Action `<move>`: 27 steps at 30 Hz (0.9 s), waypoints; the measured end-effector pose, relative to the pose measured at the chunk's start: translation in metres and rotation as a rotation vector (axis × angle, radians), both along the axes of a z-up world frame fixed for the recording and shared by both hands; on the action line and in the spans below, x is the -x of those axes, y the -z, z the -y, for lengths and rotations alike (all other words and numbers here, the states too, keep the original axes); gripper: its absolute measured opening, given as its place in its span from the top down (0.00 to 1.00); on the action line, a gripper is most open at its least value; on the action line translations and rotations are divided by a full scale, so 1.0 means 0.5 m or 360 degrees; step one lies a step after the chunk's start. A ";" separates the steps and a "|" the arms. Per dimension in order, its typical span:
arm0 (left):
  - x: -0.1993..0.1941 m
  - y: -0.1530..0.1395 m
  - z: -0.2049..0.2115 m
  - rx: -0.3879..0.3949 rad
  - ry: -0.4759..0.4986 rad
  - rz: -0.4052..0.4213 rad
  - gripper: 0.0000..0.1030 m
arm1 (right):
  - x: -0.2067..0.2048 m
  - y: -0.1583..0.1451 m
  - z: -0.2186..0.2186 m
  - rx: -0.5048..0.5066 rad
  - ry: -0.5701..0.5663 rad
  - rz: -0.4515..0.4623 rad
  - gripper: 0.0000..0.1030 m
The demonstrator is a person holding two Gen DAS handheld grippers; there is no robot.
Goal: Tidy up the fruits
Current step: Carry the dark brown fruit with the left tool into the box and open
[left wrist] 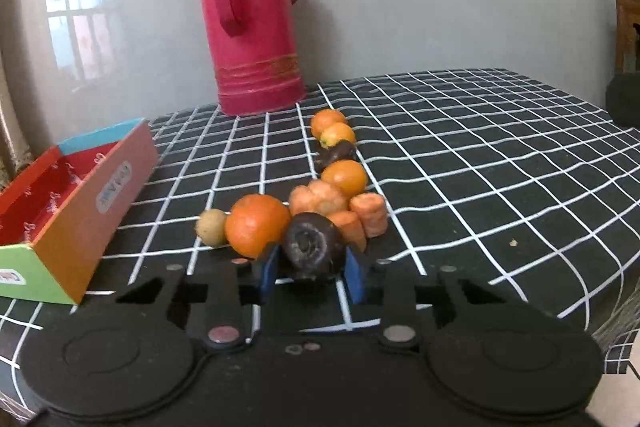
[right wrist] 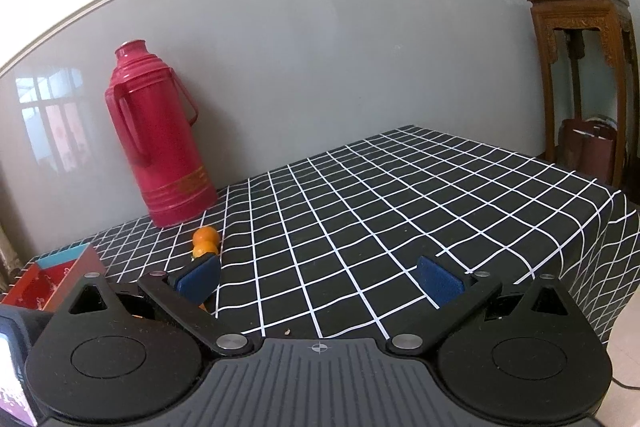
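Gripping dark fruit (left wrist: 313, 245), hollow facing camera.

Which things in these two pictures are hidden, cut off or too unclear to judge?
- Left wrist view: the underside of the dark round fruit is hidden between the left gripper pads.
- Left wrist view: the box is cut off by the left edge; its label is too small to read.
- Right wrist view: most fruits are hidden behind the right gripper; only two oranges show.
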State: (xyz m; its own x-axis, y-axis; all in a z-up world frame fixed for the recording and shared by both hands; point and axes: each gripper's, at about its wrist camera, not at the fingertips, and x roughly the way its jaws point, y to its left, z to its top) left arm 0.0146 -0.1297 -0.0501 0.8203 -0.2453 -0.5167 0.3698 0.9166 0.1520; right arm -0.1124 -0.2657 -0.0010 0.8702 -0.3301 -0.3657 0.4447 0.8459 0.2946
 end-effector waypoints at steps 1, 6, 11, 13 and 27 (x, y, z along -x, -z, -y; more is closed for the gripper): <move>0.002 -0.006 -0.005 0.0005 -0.0013 0.0027 0.76 | 0.000 0.000 0.001 -0.0001 -0.0001 0.0001 0.00; 0.004 -0.052 -0.057 0.0038 -0.0125 0.0183 0.76 | -0.009 0.000 -0.008 0.0007 -0.0029 -0.0007 0.00; -0.054 -0.108 -0.170 0.0072 -0.0374 0.0233 0.75 | -0.038 0.004 -0.036 0.0053 -0.0132 -0.0048 0.00; -0.087 -0.118 -0.212 0.0048 -0.0480 0.0225 0.75 | -0.051 0.007 -0.054 0.0073 -0.0195 -0.0050 0.00; -0.231 -0.095 -0.412 -0.0012 -0.0903 -0.0180 0.69 | -0.201 0.018 -0.225 0.0436 -0.0961 -0.0018 0.00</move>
